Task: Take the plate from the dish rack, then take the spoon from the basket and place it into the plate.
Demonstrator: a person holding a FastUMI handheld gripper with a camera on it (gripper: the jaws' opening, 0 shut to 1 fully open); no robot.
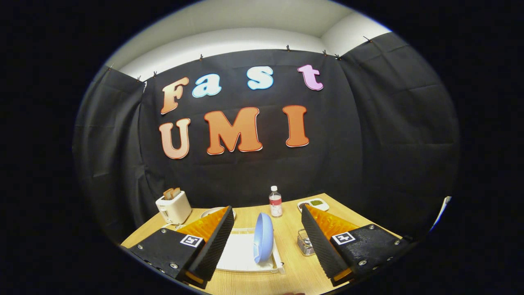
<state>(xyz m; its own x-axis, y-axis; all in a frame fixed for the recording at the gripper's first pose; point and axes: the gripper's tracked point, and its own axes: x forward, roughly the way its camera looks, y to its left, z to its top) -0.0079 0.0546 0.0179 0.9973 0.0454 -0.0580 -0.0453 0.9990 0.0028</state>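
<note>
One plate (263,237) stands on edge in the dish rack (245,256), directly ahead, between the fingers of the hand-held gripper (268,235), which are spread wide and hold nothing. Its rim faces the gripper; long axis vertical. Basket (305,242) just right of the rack on the surface (294,270).

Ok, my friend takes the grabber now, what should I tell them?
Gripper: open, holding nothing, fingers spread either side of the plate.
Plate: blue, standing on edge in the white dish rack, between the fingers.
Basket: small wire one, right of the rack; its contents are too small to make out.
Done: nothing yet.
Left: lift the plate out, set it down, fetch the spoon, put it in the plate.
</note>
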